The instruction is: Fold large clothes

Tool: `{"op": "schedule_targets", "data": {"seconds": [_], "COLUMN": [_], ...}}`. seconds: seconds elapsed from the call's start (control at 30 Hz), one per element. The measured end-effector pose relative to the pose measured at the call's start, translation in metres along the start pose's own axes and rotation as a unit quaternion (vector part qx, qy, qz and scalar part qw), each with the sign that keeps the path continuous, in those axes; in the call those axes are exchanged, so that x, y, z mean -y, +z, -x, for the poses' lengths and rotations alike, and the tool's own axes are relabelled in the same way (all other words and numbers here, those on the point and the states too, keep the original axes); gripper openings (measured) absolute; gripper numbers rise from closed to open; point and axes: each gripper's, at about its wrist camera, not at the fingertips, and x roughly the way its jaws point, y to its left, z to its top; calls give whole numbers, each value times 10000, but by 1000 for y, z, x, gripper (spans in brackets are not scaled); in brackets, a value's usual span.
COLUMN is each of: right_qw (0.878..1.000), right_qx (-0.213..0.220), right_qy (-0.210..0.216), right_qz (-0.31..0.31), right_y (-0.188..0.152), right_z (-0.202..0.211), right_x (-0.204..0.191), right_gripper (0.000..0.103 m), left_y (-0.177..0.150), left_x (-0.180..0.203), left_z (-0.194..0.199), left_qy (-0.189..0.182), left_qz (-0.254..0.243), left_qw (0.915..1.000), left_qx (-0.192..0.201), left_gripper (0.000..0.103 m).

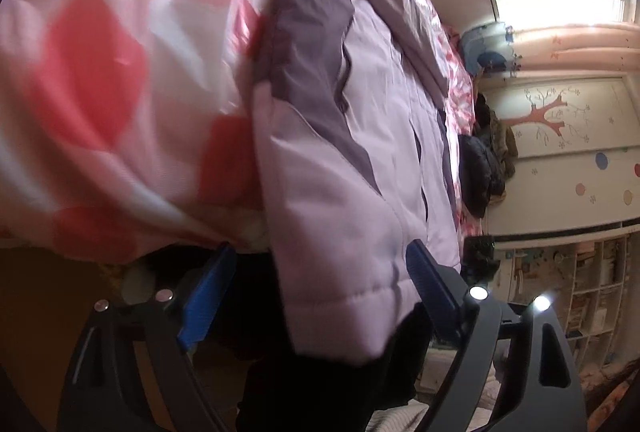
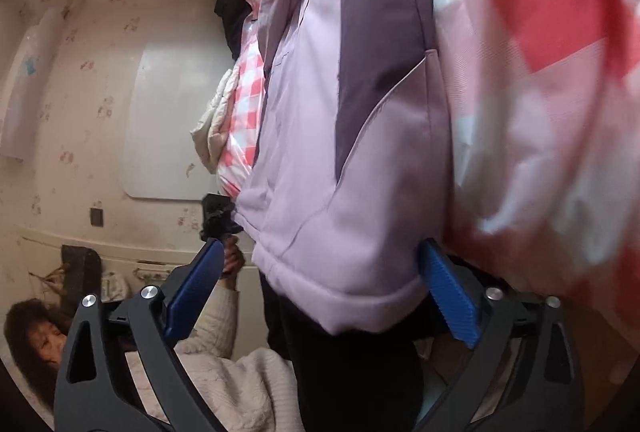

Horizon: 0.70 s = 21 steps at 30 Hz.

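A large padded jacket, pale lilac with dark purple panels (image 1: 360,136), lies spread on a bed with a pink, red and white checked cover (image 1: 100,92). Its hem hangs over the bed's edge. My left gripper (image 1: 320,264) is open, its blue pads (image 1: 208,288) either side of one hem corner, not closed on it. In the right wrist view the same jacket (image 2: 344,152) fills the middle. My right gripper (image 2: 324,264) is open, blue pads (image 2: 448,292) straddling the other hem corner.
Dark clothes (image 1: 480,168) lie at the far side of the bed. A painted wall (image 1: 560,136) and shelves (image 1: 580,292) stand beyond. A person in a white sweater (image 2: 224,364) shows low in the right wrist view, near a white wall (image 2: 120,112).
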Motion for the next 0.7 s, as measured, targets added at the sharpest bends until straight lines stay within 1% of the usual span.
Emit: {"op": "schedule_targets", "data": {"seconds": [0.07, 0.1, 0.17, 0.23, 0.3, 0.37, 0.43, 0.57, 0.6, 0.67, 0.7], "right_qw": [9996, 9997, 10000, 9997, 9995, 9990, 9987, 9971, 9976, 9978, 9964], "right_qx": [3, -17, -85, -141, -126, -154, -133, -123, -181, -479, -623], "right_qy": [275, 240, -32, -81, 144, 399, 472, 641, 568, -13, -87], "right_qz": [-32, 28, -21, -201, -253, -116, -116, -380, -365, -451, -569], "right_y": [1, 0, 1, 2, 2, 1, 2, 6, 5, 3, 0], "right_z": [-2, -1, -1, -3, -5, -11, -14, -18, -21, -29, -32], "right_x": [3, 2, 6, 16, 22, 21, 21, 33, 33, 39, 44], "right_gripper": [95, 95, 96, 96, 96, 96, 97, 97, 97, 97, 97], "left_y": [3, 3, 2, 1, 2, 2, 2, 1, 1, 0, -1], "left_x": [3, 6, 10, 10, 10, 8, 9, 11, 11, 10, 9], "left_z": [-15, -19, -27, -28, -29, -30, -32, -32, -32, -32, -32], "left_qy": [8, -16, -47, -56, -48, -40, 34, 90, 87, 85, 94], "left_qz": [-23, -60, -176, -217, -167, -92, -100, -61, -42, -7, 10], "left_qw": [9999, 9998, 9993, 9991, 9994, 9996, 9996, 9997, 9997, 9998, 9998], "left_qx": [-160, -206, -323, -351, -298, -261, -246, -223, -212, -198, -194], "left_gripper": [83, 83, 83, 83, 83, 83, 83, 83, 83, 83, 83]}}
